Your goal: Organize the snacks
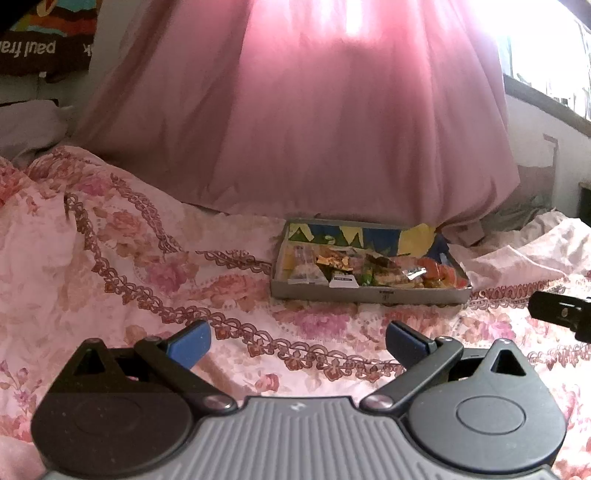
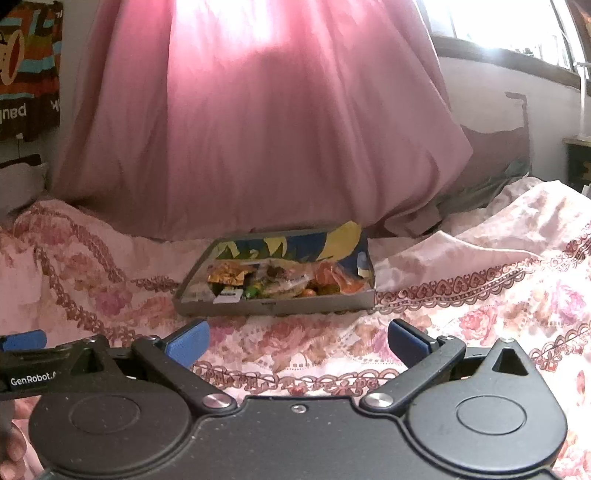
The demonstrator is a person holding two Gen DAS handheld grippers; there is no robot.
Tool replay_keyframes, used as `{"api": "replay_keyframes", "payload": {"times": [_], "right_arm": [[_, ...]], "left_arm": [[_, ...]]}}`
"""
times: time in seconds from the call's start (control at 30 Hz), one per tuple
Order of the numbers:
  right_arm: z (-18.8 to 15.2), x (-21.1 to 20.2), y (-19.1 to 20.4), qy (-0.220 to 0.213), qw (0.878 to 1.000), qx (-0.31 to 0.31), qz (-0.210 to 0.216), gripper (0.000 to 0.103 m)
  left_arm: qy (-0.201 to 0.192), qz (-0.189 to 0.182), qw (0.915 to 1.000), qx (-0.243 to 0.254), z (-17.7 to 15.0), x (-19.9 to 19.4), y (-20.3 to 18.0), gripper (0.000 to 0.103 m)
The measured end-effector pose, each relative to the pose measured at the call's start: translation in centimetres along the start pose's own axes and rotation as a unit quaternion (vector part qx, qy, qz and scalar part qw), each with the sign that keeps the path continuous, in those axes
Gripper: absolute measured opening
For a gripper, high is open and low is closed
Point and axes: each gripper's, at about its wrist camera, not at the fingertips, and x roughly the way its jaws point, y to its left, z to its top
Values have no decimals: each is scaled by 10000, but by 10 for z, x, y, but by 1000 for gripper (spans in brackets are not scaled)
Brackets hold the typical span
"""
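Left gripper point(image 1: 298, 345) sits low centre of its own view, jaws spread wide, blue pads point(image 1: 190, 347) well apart, nothing between them. Right gripper point(image 2: 298, 343) is the same in its view: jaws wide, blue pads point(image 2: 408, 341) apart, nothing held. Left gripper also shows at the left edge of the right wrist view, level and just beside.

Strong backlight through the pink fabric curtain point(image 1: 314, 110), window point(image 2: 517, 26) blown out top right; foreground dim, soft focus, fisheye-bent edges.
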Motion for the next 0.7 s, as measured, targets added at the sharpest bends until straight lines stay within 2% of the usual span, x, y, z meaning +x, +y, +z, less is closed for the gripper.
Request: {"api": "replay_keyframes", "payload": {"times": [0.7], "right_arm": [[-7, 9, 3, 298, 9995, 29, -51, 102]], "left_arm": [[473, 98, 9985, 275, -5, 14, -9, 103]]}}
